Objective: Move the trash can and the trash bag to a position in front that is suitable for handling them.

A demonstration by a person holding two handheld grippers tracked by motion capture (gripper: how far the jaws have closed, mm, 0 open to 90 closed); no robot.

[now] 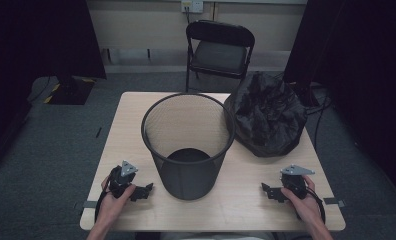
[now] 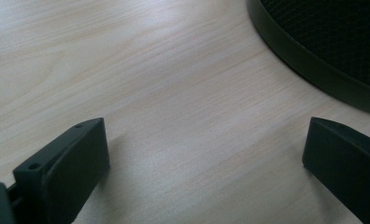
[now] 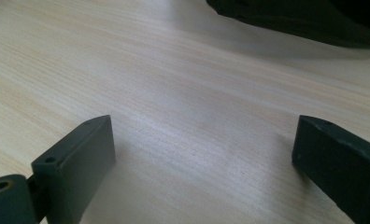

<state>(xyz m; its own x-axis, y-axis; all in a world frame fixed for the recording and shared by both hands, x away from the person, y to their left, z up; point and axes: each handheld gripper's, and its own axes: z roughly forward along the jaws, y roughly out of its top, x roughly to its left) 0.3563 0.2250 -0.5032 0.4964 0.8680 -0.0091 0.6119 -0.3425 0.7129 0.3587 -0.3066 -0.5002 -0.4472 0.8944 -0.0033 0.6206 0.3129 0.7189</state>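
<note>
1. High view: the mesh wastebasket (image 1: 188,145) stands upright at the middle of the table (image 1: 236,205), nearer its front edge. The crumpled black bag (image 1: 267,114) lies by the right edge, touching the basket's rim. The left gripper (image 1: 148,189) rests near the front-left corner and the right gripper (image 1: 264,188) near the front-right corner, both pointing inward at the basket.
2. Left gripper view: jaws spread wide, with bare wood between them; the basket's base (image 2: 314,70) curves ahead.
3. Right gripper view: jaws wide apart and empty over the wood, with the bag's dark edge (image 3: 290,18) ahead.
</note>
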